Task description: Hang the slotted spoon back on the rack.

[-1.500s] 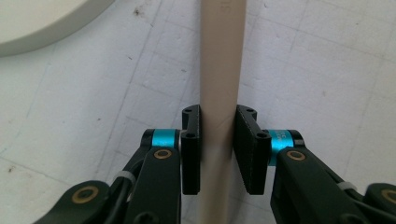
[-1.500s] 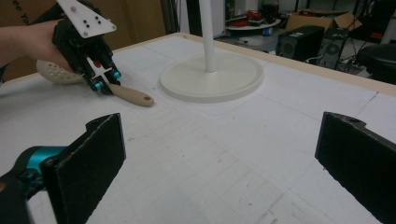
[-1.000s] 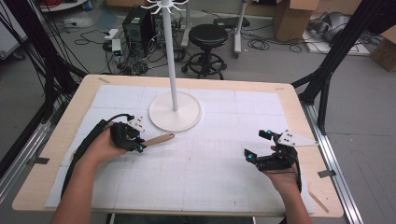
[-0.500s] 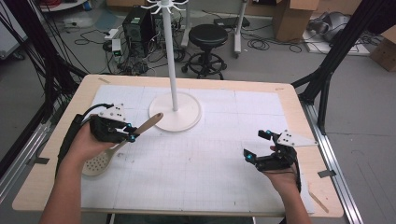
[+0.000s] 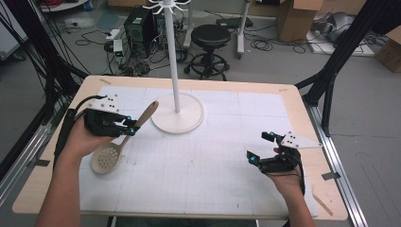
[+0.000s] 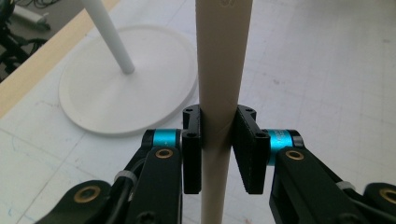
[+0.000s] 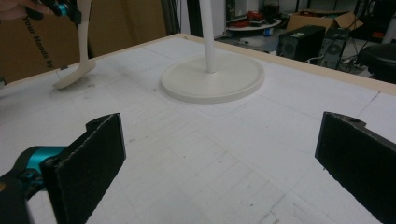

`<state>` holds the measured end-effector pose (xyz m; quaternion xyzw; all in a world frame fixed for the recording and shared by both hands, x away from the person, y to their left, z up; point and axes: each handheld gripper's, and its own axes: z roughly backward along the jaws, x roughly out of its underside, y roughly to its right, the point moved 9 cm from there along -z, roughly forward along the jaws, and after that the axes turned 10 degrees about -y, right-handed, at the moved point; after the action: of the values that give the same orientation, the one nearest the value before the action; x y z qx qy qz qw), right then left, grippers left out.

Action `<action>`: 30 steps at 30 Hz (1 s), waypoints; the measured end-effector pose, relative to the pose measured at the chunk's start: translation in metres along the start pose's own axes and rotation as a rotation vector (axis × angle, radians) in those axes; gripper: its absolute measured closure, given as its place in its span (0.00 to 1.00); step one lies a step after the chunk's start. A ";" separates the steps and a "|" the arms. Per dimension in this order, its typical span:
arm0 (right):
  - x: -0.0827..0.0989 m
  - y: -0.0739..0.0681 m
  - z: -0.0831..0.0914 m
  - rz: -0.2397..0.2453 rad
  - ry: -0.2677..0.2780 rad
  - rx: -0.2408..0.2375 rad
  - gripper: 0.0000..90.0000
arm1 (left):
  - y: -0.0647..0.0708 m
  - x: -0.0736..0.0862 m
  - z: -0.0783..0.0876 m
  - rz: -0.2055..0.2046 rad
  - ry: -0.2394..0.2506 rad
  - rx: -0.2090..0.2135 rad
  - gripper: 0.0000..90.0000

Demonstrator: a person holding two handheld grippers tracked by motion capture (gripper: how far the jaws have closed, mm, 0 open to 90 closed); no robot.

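A beige slotted spoon [image 5: 105, 159] stands tilted at the left of the table, its bowl low by the mat and its handle [image 6: 222, 56] pointing up toward the stand. My left gripper [image 5: 128, 127] is shut on the handle's middle, and the left gripper view shows both pads [image 6: 192, 149] pressed against it. From the right gripper view the spoon [image 7: 77, 70] appears far off, its bowl tip touching the mat. My right gripper [image 5: 258, 147] rests at the front right, open, with nothing between its jaws [image 7: 224, 154].
A white stand with a round base [image 5: 177, 118] and a tall pole [image 5: 174, 61] stands at the middle back of the gridded white mat [image 5: 208, 161]. A small wooden stick [image 5: 324, 203] lies at the front right corner. A stool and cables sit beyond the far edge.
My left gripper has drawn back to the left and risen with the spoon, tipping its handle upward and bringing the bowl into sight. The right gripper has stayed put.
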<state>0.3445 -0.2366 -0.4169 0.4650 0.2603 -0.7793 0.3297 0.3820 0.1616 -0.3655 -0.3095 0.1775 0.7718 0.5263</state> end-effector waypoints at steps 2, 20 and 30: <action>0.000 0.000 0.000 -0.002 0.003 0.001 0.01 | 0.000 -0.005 0.004 0.001 0.016 0.007 0.82; 0.000 0.000 0.001 -0.001 0.004 0.001 0.01 | -0.021 -0.048 0.028 0.018 0.112 0.019 0.82; 0.000 0.000 0.000 -0.002 0.001 -0.001 0.01 | -0.034 -0.086 0.052 0.014 0.155 -0.014 0.82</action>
<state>0.3443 -0.2368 -0.4165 0.4652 0.2612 -0.7791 0.3291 0.4202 0.1456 -0.2676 -0.3707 0.2142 0.7505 0.5034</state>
